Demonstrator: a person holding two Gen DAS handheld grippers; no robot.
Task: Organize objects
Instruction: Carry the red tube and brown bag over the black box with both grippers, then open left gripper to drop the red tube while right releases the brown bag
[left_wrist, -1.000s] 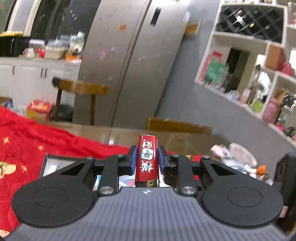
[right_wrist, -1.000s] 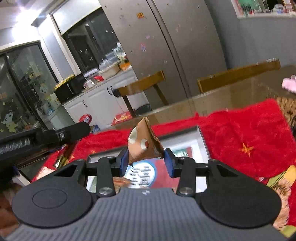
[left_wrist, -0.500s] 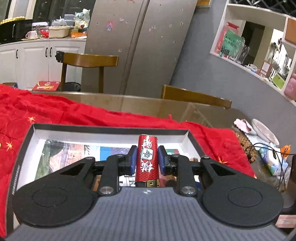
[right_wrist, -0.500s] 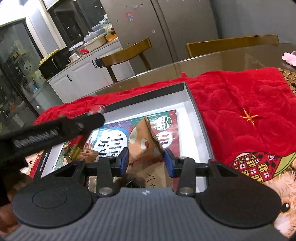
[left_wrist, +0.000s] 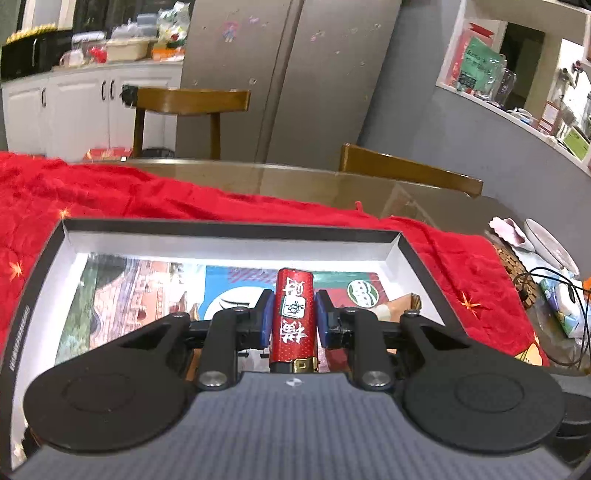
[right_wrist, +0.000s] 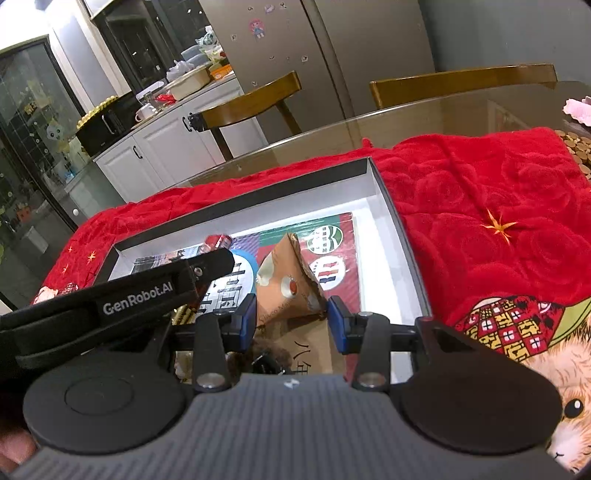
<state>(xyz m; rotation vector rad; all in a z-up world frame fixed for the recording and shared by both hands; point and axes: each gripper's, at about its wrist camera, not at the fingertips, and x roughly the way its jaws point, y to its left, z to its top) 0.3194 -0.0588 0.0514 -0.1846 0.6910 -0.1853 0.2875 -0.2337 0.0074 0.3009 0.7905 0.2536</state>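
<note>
Red lighter (left_wrist: 293, 315) stands upright at the centre of the left wrist view, pinched between the blue pads (left_wrist: 263, 320) of the left tongs (left_wrist: 293, 321). It bears white Chinese characters and a small white panel, with a gold band at its lower end. The left tongs are closed narrow on it, above the box (left_wrist: 236, 230).

In the centre of the right wrist view, the right tongs (right_wrist: 291, 317) stand partly closed on a brown cone-shaped packet (right_wrist: 290, 284) printed with white and red spots; its pointed end rises toward the top of the frame. Faint script runs along its lower edge, too small to read.

Both views show the box (right_wrist: 391, 206), a shallow one with black rim and white inner walls, lying on a red cloth (right_wrist: 480, 192) over a glass worktop (right_wrist: 406, 122). Inside lie flat printed sheets: a photo-like picture at the left, blue and red sheets with round green-and-white badges at the right.

Only the right wrist view shows the left tongs from the side, at lower left, with "GenRobot.AI" (right_wrist: 137, 295) in white on the black arm, the lighter's top (right_wrist: 218, 242) poking out beyond it. It also shows large Chinese characters on a blue-and-white disc and a cartoon animal at lower right on the cloth. Only the left wrist view shows wall shelves (left_wrist: 517, 92) at upper right and a plate (left_wrist: 546, 243) at the right edge.
</note>
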